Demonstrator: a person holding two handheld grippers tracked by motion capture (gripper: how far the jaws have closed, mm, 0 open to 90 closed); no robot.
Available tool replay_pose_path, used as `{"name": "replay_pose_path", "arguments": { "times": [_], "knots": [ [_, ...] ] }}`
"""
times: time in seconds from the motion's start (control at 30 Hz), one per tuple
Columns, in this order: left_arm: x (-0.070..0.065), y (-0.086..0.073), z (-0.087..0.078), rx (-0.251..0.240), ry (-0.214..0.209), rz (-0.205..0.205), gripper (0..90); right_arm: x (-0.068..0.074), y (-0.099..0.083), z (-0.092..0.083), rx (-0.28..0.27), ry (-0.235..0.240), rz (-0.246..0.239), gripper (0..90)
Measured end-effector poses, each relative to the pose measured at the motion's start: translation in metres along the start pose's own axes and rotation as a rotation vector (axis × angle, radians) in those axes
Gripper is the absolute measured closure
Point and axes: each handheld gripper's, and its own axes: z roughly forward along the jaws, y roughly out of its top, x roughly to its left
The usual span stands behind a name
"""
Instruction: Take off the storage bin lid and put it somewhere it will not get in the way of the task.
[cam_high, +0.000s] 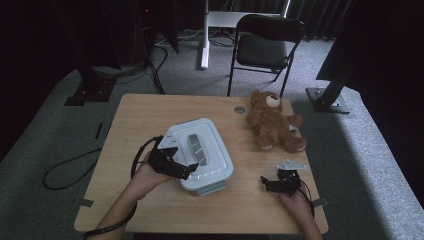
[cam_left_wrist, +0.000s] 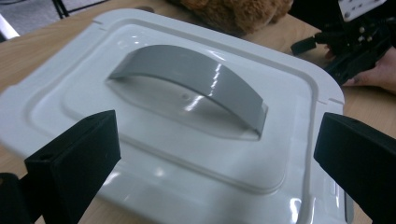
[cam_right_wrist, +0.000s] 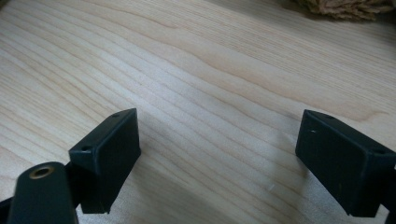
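A white plastic box (cam_high: 200, 150) with a lid (cam_left_wrist: 187, 116) and a grey arched handle (cam_left_wrist: 196, 81) lies near the middle of the wooden table (cam_high: 150, 115). My left gripper (cam_high: 175, 167) hovers over the box's near left edge, open, its jaws spread wide on either side of the lid with nothing between them. A brown teddy bear (cam_high: 272, 125) lies on its back at the far right. My right gripper (cam_high: 272, 184) rests low over bare wood (cam_right_wrist: 210, 79) at the near right, open and empty.
A black folding chair (cam_high: 265, 45) stands beyond the table's far edge. A small round hole (cam_high: 240, 109) sits in the tabletop near the bear. Dark stands and cables lie on the grey carpet around the table.
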Motion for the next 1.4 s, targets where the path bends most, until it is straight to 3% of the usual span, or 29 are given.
{"name": "replay_pose_path", "arguments": {
  "times": [0.23, 0.4, 0.7, 0.77, 0.87, 0.97, 1.13, 1.3, 1.4],
  "knots": [
    [0.000, 0.004, 0.022, 0.030, -0.032, -0.026, 1.2, 0.000, 0.000, 0.000, 0.000, 0.000, 0.001, 13.0],
    [-0.001, 0.008, 0.037, 0.047, -0.028, -0.039, 1.2, 0.000, 0.000, 0.000, -0.001, 0.000, 0.000, 13.0],
    [0.000, 0.014, 0.046, 0.040, -0.015, -0.081, 1.3, 0.000, 0.000, 0.000, 0.000, 0.001, -0.003, 13.2],
    [0.000, 0.014, 0.047, 0.031, -0.006, -0.085, 6.5, 0.000, 0.000, 0.000, -0.001, 0.001, -0.002, 13.1],
    [0.000, 0.015, 0.049, 0.024, 0.023, -0.109, 6.5, 0.000, 0.000, 0.000, -0.001, 0.001, -0.003, 13.2],
    [0.000, 0.015, 0.049, 0.010, 0.014, -0.129, 15.8, 0.000, 0.000, 0.000, -0.001, 0.001, -0.002, 13.1],
    [0.000, 0.016, 0.051, 0.018, 0.039, -0.134, 19.4, 0.000, 0.000, 0.000, -0.001, 0.001, -0.002, 13.2],
    [0.000, 0.016, 0.049, 0.019, 0.010, -0.128, 29.2, 0.000, 0.000, 0.000, -0.001, 0.001, -0.002, 13.2],
    [0.001, 0.016, 0.048, 0.013, -0.010, -0.150, 32.8, 0.000, 0.000, 0.000, -0.001, 0.001, -0.002, 13.2]
  ]
}}
